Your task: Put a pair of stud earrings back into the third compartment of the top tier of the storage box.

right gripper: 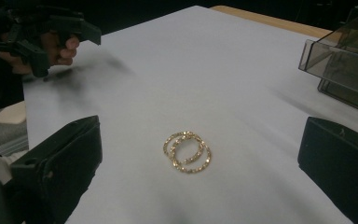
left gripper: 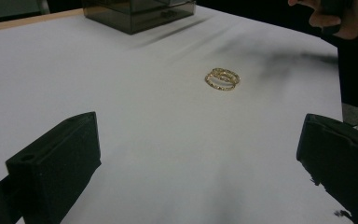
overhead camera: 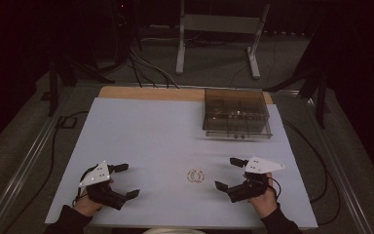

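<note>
Gold rings (overhead camera: 195, 176) lying overlapped near table's (overhead camera: 141, 126) front edge, between wide-open left gripper (overhead camera: 123, 181) and nearer, wide-open right gripper (overhead camera: 229, 173).

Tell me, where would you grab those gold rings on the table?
Probably from above with the right gripper, which is nearer. The two gold rings lie flat and overlapping on the white table cover, so I would pinch the overlap, one open finger on each side.

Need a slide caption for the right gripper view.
Open right gripper faces two overlapping gold rings on the white table.
</note>
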Motion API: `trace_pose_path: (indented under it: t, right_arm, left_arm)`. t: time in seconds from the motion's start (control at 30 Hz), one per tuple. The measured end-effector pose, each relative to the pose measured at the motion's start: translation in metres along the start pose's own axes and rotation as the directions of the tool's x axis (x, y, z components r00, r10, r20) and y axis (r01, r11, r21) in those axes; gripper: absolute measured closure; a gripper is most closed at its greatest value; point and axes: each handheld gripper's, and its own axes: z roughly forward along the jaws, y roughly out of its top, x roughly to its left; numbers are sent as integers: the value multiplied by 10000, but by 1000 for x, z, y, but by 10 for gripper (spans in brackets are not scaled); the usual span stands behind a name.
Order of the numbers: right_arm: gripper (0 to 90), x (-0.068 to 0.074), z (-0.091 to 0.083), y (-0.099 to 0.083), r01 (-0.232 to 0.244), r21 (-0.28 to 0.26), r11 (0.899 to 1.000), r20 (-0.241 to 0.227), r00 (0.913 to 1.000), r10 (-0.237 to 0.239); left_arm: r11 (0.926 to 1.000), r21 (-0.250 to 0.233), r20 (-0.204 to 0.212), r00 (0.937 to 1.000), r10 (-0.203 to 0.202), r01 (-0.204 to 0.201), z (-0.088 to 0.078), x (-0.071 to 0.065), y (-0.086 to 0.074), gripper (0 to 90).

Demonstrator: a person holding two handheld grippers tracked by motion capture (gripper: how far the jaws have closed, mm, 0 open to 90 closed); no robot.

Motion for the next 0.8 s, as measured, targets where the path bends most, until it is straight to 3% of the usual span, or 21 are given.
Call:
trace_pose_path:
  t: [0.33,0.8]
  right_arm:
    - [0,0,14,6,91,174,9998,13,10000,-92]
    - [0,-5,35,13,-199,386,9991,-41,9998,201]
  left_arm:
    - [10000,-19,51,10000,6,-6,0,-1,1,5]
    - [10000,-45,95,10000,-19,20,0,-1,1,5]
